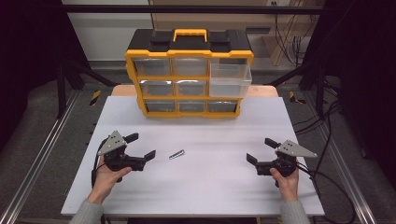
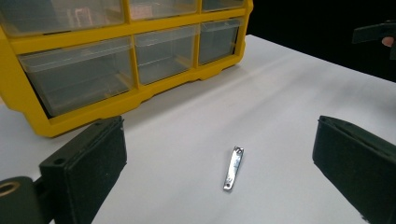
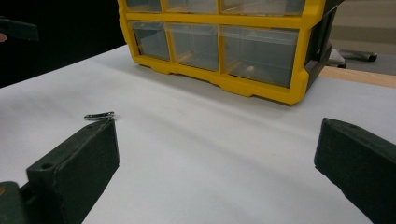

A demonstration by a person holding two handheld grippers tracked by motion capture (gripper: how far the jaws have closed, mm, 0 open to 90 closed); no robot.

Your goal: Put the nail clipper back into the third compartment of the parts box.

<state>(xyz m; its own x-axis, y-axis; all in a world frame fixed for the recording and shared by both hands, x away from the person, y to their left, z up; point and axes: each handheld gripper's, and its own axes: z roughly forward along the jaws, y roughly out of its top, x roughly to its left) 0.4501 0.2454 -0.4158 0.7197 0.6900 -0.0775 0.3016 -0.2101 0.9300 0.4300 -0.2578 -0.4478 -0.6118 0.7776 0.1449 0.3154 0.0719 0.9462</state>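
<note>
yellow cabinet point(image 2: 116, 100) – top rows cut off; drawer contents too blurred to tell.

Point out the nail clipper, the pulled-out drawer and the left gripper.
nail clipper point(image 2: 233, 168): left gripper view, middle of its metal body.
pulled-out drawer point(image 1: 229, 80): high view, its clear front wall.
left gripper point(image 1: 140, 146): high view, midway between its fingertips.

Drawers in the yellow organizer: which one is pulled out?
The top-right drawer, in the high view: it juts forward from the organizer, while the other eight sit flush.
</note>
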